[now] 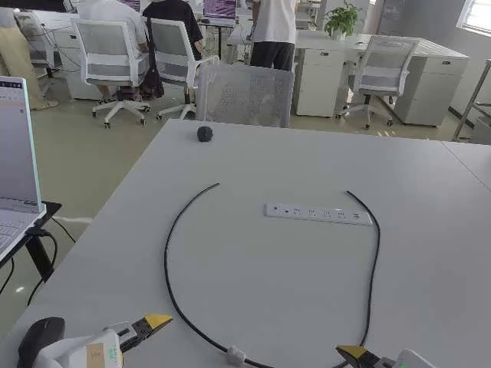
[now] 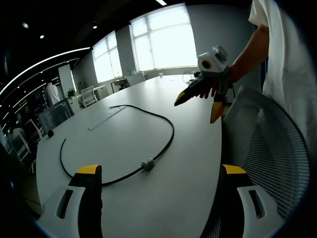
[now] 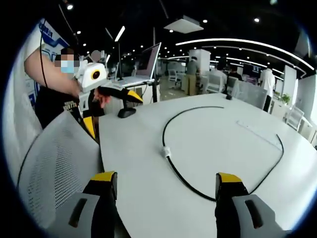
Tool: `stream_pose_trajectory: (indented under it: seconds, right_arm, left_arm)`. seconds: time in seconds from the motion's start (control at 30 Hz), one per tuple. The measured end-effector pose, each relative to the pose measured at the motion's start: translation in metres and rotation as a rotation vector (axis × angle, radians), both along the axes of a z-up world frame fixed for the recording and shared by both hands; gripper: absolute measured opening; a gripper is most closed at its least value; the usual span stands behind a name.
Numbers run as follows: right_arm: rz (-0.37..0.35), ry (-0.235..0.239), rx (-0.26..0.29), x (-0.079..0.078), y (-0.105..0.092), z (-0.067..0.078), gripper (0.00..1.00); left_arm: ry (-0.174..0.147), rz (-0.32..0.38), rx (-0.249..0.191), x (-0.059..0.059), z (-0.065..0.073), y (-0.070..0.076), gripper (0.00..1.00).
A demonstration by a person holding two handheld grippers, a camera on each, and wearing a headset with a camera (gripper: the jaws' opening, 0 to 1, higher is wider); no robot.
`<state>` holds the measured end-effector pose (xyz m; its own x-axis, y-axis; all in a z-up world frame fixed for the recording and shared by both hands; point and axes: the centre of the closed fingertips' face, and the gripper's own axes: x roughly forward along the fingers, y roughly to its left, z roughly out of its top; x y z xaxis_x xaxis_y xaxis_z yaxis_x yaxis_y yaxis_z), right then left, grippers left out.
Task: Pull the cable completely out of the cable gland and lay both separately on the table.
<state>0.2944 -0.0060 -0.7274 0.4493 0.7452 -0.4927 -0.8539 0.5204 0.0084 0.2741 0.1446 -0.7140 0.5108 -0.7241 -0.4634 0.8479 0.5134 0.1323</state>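
The pull has not begun; this is the approach. The black cable (image 1: 170,264) lies in an open loop on the white table (image 1: 291,284), its ends at about 11 and 1 o'clock either side of a power strip (image 1: 318,214). The cable gland (image 1: 235,354) is threaded on it at the loop's 6 o'clock. The left gripper (image 2: 161,169) hangs at roughly 9 o'clock of the gland and the right gripper (image 3: 166,177) at 3 o'clock, both with jaws spread wide and holding nothing. Next, I judge, one should close on the gland and the other on the cable just beside it, then draw apart along the cable's line.
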Motion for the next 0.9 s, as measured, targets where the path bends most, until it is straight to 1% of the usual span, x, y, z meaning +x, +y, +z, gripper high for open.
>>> stream_pose_trajectory:
  seconds: [0.07,0.33,0.67,0.7,0.77,0.83,0.9]
  right_arm:
    - [0.003,-0.003,0.003,0.0002,0.0006,0.0003,0.73]
    - [-0.004,0.006,0.008,0.0012,0.0001,-0.0002,0.77]
    - [-0.003,0.013,0.005,-0.0008,-0.0002,-0.001,0.8]
    - [0.0,0.017,0.009,-0.0018,0.0002,-0.0007,0.8]
    - [0.008,0.022,0.034,-0.0041,0.0028,0.003,0.81]
    - [0.014,0.013,0.032,-0.0043,0.0026,0.0039,0.81]
    - [0.013,0.016,0.033,-0.0042,0.0021,0.0032,0.81]
  left_arm:
    - [0.0,0.002,-0.004,0.0001,0.0008,-0.0004,0.99]
    - [0.003,0.002,0.001,0.0002,-0.0001,0.0006,0.99]
    - [0.015,0.006,-0.007,-0.0008,-0.0005,0.0008,0.99]
    - [0.018,0.006,-0.009,-0.0011,-0.0005,0.0006,0.99]
    - [0.028,0.007,-0.024,-0.0024,-0.0006,-0.0013,0.99]
    - [0.034,0.003,-0.017,-0.0036,-0.0031,-0.0031,0.99]
    - [0.04,-0.004,-0.012,-0.0046,-0.0052,-0.0055,0.99]
